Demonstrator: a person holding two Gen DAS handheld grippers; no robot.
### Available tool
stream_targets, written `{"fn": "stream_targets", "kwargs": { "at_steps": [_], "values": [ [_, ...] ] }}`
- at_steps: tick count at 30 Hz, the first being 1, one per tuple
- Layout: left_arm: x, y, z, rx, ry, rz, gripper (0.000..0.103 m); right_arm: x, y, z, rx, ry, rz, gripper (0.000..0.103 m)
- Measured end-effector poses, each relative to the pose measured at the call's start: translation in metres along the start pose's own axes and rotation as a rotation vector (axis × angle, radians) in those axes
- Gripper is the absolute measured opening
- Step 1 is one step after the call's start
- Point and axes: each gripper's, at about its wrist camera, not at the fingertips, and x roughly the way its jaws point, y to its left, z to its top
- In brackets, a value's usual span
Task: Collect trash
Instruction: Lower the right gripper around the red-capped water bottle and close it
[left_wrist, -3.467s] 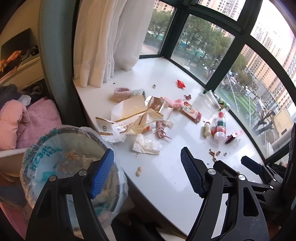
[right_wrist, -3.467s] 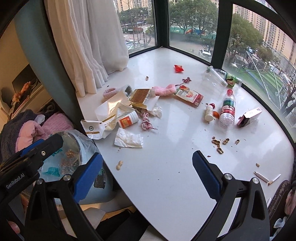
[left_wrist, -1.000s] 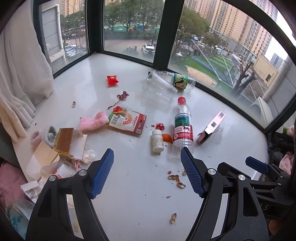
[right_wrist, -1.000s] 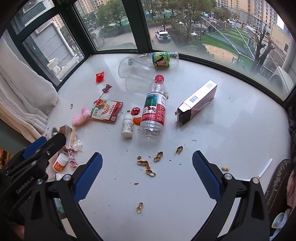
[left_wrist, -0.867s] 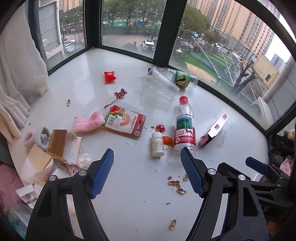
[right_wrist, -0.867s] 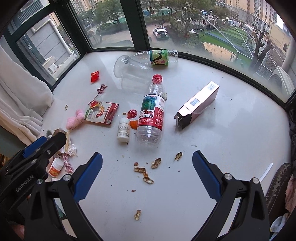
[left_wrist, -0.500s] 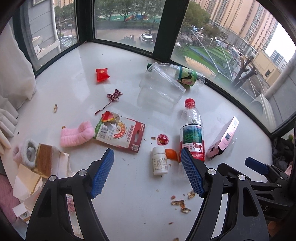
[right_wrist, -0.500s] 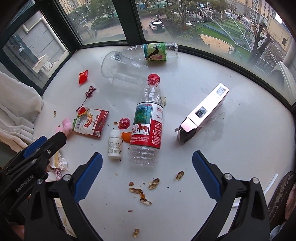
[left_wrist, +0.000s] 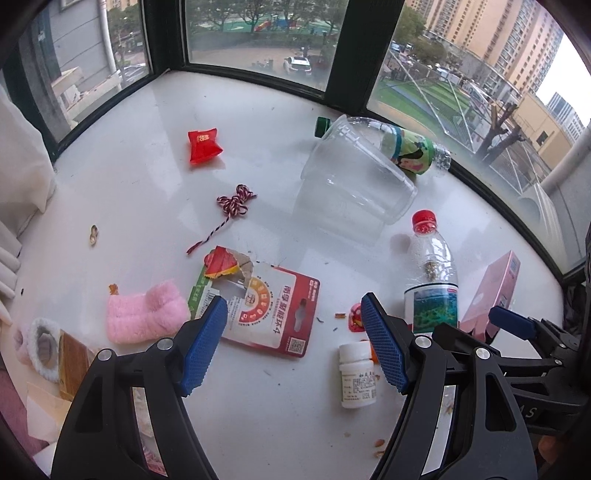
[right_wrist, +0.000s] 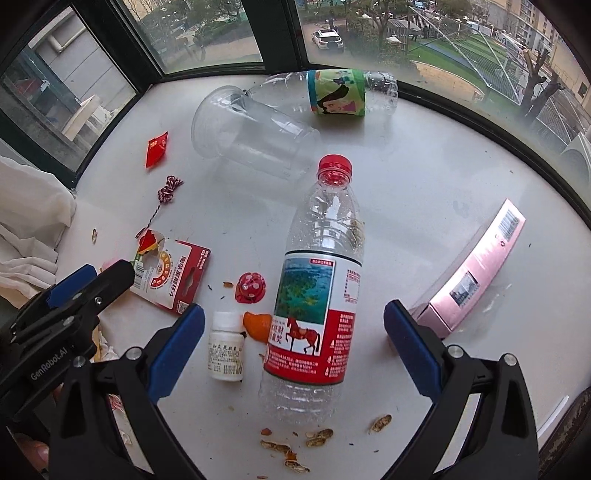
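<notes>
Right wrist view: right gripper (right_wrist: 293, 343) is hanging spread over the red-capped water bottle (right_wrist: 317, 295), which is lying on the white sill (right_wrist: 424, 177), touching nothing.
Left gripper (left_wrist: 291, 343): gaping above the torn red card (left_wrist: 273, 310), empty.
Grip advice: straddle the bottle's labelled middle, squeezing gently.
Readable writing: "GenRobot.AI" on the left gripper; the card's Chinese print is unclear.

Bare sill (right_wrist: 424, 206) between water bottle (right_wrist: 317, 291) and pink box (right_wrist: 476, 269): passable. Left of bottle is cramped by pill bottle (right_wrist: 226, 347), orange peel (right_wrist: 258, 325), red card (right_wrist: 173, 277). Clear cup (right_wrist: 251, 136) blocks behind.
</notes>
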Motion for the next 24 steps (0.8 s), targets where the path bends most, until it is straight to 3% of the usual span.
{"fn": "stream_targets", "kwargs": {
  "at_steps": [13, 17, 21, 24],
  "values": [
    [0.046, 0.001, 0.011, 0.012, 0.057, -0.003, 0.072, 0.041, -0.012, 0.013, 0.039, 0.046, -0.003, 0.095],
    [0.056, -0.004, 0.01, 0.067, 0.018, 0.027, 0.072, 0.056, -0.017, 0.015, 0.053, 0.088, -0.007, 0.095],
    [0.065, -0.003, 0.01, 0.076, 0.026, 0.027, 0.072, 0.065, -0.016, 0.015, 0.038, 0.102, -0.064, 0.095],
    [0.069, -0.004, 0.006, 0.067, 0.042, -0.042, 0.072, 0.075, -0.007, 0.013, -0.009, 0.143, -0.139, 0.094]
  ]
}}
